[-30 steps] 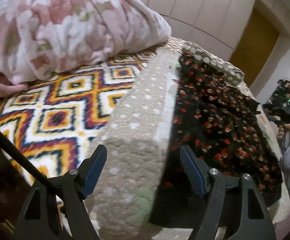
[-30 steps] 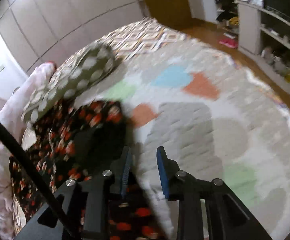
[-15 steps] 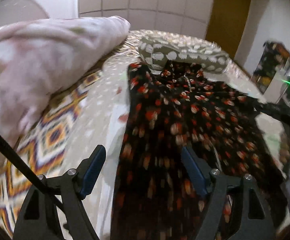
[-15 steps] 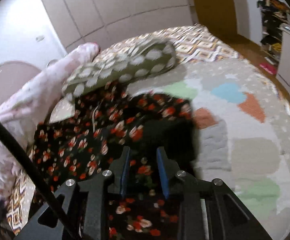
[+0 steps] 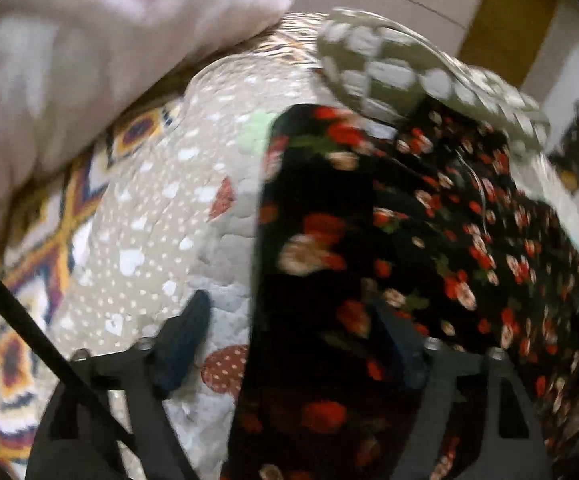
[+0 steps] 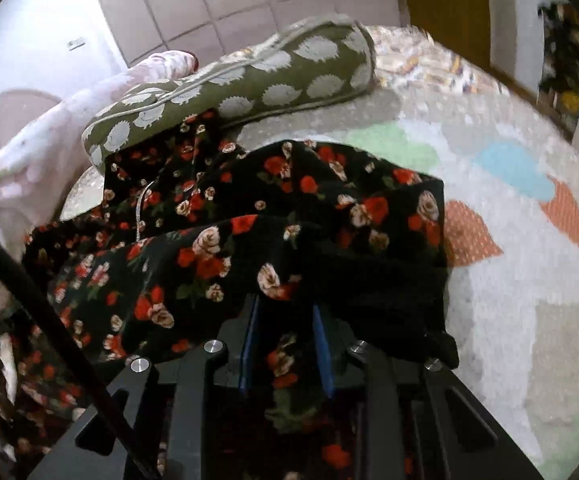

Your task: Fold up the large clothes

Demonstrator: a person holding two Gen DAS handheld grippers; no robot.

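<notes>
Folding the big flowery dress (image 6: 249,216) looks like the step in hand: its right side seems to be on its way over the middle. This is my guess from how the cloth lies, with one layer lying on top of another.

Biggest of all is the bed, under a pale quilt with colored patches (image 6: 509,240). It fills the right wrist view from 12 o'clock round to 5 o'clock. The black dress with red and cream roses lies spread on it. In the right wrist view the dress runs from 9 o'clock to the middle. In the left wrist view it fills the side from 1 o'clock to 6 o'clock.

A fluffy pink blanket (image 5: 89,60) is piled at 10 o'clock in the left wrist view. A green pillow with white spots (image 6: 241,84) lies at 12 o'clock, touching the top edge of the dress.

The right gripper (image 6: 285,344) is clamped on the dress. Cloth sits pinched between its blue pads and bunches up just ahead at 12 o'clock.

The left gripper (image 5: 293,344) has its fingers wide apart and holds nothing. One finger is over the quilt at 7 o'clock. The other is over the dress at 5 o'clock. The left edge of the dress runs between them.

Next, I think the left gripper needs to come down on that edge and close. The view is blurry, so I cannot tell if it touches the cloth.
</notes>
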